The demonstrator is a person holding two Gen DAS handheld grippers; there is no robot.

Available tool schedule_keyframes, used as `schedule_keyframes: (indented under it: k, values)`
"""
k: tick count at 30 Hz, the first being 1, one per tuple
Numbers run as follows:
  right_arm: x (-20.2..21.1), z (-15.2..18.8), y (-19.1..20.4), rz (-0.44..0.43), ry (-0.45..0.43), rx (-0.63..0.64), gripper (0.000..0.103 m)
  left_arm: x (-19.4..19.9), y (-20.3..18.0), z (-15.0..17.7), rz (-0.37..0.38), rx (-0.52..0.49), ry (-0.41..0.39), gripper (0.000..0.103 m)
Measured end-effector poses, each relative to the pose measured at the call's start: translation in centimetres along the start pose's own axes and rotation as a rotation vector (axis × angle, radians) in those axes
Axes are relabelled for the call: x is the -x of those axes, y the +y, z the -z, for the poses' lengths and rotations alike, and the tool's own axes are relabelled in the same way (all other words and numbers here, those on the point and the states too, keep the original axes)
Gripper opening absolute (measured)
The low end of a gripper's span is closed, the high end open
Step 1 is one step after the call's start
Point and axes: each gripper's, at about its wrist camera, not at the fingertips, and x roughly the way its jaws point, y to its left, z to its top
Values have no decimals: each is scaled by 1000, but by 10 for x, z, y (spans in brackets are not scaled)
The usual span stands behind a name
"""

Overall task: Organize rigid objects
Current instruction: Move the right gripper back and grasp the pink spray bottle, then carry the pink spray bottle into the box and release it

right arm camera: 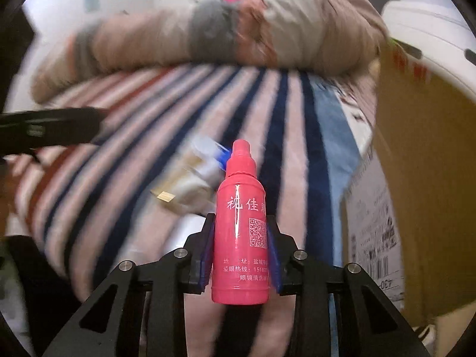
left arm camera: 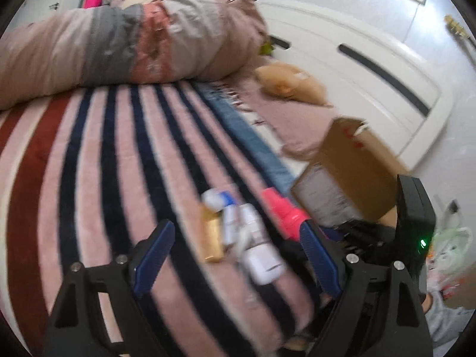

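My right gripper is shut on a pink plastic bottle with white print, held upright above the striped bedspread. The same pink bottle shows in the left wrist view, just beyond my right-hand finger. My left gripper stands open over a small pile on the bed: a gold box, white bottles and a white case. Nothing is between its blue pads. The pile appears blurred behind the pink bottle.
An open cardboard box with a shipping label stands at the right, near the bed's edge; it is also close on the right. A rolled quilt lies across the far bed. A white headboard and a tan plush toy are beyond.
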Motion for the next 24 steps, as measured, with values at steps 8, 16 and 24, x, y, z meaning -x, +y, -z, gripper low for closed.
schedule_keyframes:
  k: [8,16,24]
  values:
    - [69,-29,12,-163,-195,67,26,22,-60,-34,83,-71,-52,67]
    - [117,-31,-28,-165,-321,34,26,27,-128,-68,144,-159,-81,40]
    - [142,-15,-95,-91,-339,-36,26,-13,-210,-91,98,-303,-66,36]
